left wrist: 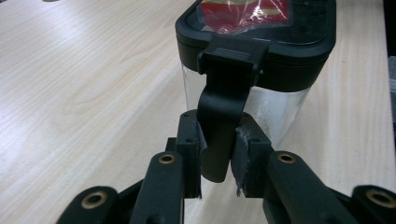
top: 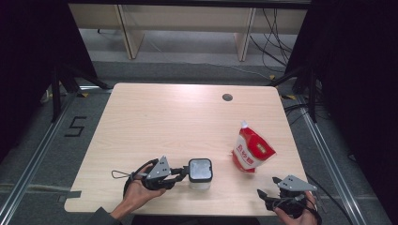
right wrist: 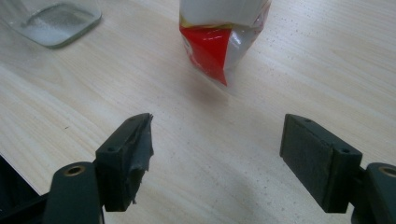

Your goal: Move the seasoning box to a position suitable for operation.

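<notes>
My left hand-held gripper [left wrist: 217, 163] pinched the black latch flap [left wrist: 224, 126] of the clear plastic container with a black lid [top: 200, 172], which stood near the front edge of the light wooden desk [top: 164, 117]. My right hand-held gripper [right wrist: 217, 158] was spread wide, with nothing between its jaws, before the red and white pouch [top: 251, 151].

Each hand carries a black two-jaw gripper topped by a grey three-cornered plate: the left gripper [top: 184, 173] and the right gripper [top: 265, 186]. Brass-coloured rivets sit in the jaw links, the dark pads [right wrist: 140, 144] look frayed at their edges, and a thin looped cable [top: 121, 174] trails from the left one. A dark sleeve [top: 101, 217] covers the left forearm.
</notes>
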`<move>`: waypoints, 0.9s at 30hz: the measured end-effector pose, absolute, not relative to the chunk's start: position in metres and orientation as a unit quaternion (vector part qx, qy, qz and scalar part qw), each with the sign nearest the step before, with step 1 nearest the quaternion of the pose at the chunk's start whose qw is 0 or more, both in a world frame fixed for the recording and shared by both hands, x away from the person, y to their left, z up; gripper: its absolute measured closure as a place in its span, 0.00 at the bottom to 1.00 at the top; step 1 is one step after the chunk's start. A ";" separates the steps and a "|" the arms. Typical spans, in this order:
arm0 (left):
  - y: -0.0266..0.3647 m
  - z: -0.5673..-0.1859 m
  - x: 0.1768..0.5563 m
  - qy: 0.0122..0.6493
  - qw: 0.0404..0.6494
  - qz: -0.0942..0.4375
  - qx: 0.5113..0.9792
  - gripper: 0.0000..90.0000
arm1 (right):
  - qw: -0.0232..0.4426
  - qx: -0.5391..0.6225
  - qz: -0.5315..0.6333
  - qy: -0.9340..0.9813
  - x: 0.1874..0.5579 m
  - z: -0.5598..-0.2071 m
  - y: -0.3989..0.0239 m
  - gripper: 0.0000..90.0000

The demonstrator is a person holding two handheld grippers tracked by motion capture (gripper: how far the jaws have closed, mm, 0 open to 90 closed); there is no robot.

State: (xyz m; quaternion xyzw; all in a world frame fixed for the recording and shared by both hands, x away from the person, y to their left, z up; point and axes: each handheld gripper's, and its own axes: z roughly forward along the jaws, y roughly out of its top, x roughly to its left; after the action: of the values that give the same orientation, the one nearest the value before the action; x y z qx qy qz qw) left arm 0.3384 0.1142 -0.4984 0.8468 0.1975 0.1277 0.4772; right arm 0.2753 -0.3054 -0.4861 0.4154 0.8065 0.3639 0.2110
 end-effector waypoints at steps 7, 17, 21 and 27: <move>0.107 -0.499 0.333 0.189 0.479 0.113 0.850 0.82 | 0.208 0.426 0.366 0.801 0.273 -0.485 -0.304 0.29; 0.102 -0.499 0.329 0.177 0.480 0.107 0.853 0.82 | 0.213 0.415 0.368 0.805 0.275 -0.485 -0.305 0.29; 0.102 -0.500 0.329 0.185 0.481 0.095 0.852 0.81 | 0.214 0.414 0.368 0.805 0.275 -0.485 -0.305 0.29; 0.103 -0.497 0.330 0.191 0.482 0.080 0.852 0.60 | 0.201 0.410 0.378 0.805 0.274 -0.484 -0.304 0.28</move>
State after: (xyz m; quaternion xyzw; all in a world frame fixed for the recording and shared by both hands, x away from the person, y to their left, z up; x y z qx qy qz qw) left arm 0.3303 0.1031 -0.4973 0.8515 0.1910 0.0796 0.4818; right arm 0.2738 -0.3037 -0.4842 0.4104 0.8053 0.3780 0.2005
